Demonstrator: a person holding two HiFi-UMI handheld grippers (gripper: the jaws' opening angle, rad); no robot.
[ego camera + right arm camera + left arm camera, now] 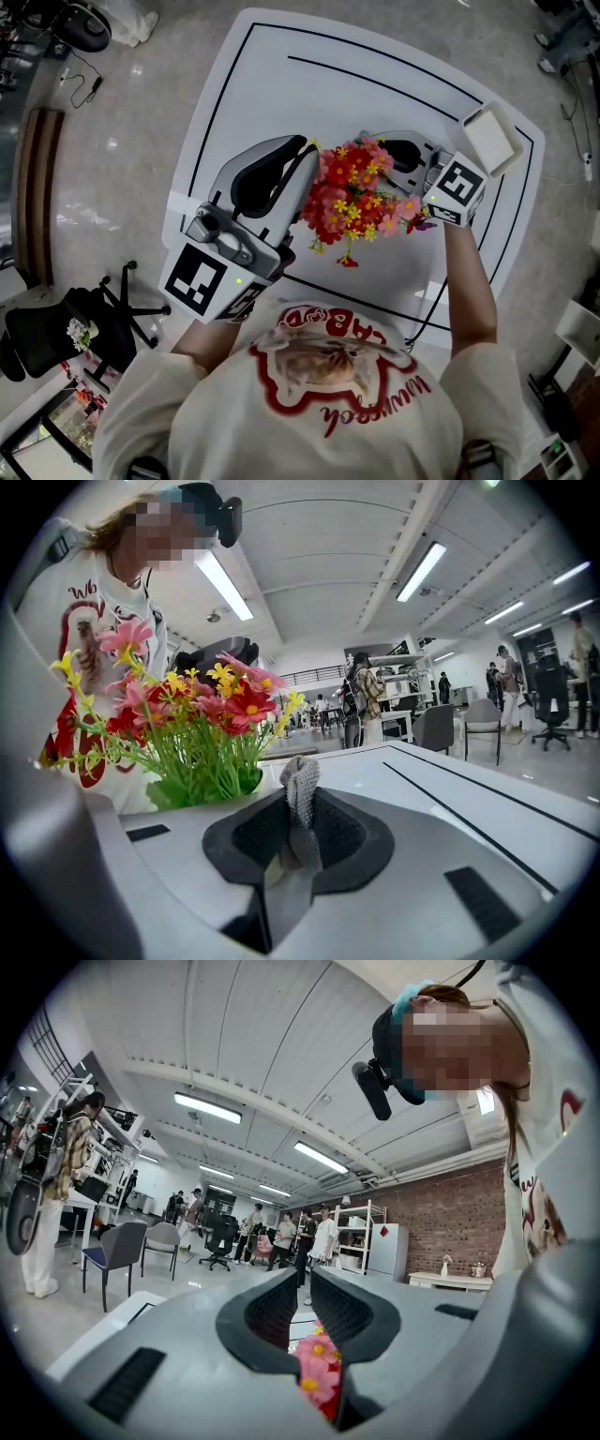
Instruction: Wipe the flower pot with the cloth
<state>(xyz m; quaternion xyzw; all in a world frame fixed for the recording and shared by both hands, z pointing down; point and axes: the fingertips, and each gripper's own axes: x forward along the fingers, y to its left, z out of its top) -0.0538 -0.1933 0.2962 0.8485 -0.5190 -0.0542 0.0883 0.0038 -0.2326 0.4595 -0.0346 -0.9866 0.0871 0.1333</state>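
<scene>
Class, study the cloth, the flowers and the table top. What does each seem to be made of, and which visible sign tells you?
Cloth: grey knitted textile, matt; its looped mesh shows and it folds limply.
Flowers: probably artificial, plastic or fabric; evenly bright petals, stiff uniform green stems.
Table top: hard smooth white board, perhaps laminate; faint sheen, crisp black lines.

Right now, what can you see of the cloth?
The cloth is grey, with a coarse knitted look, bunched into a narrow strip. The right hand-held gripper is shut on it; its folded end pokes up above the jaws and the rest runs down between them. It sits close to the flowers; whether they touch I cannot tell.
</scene>
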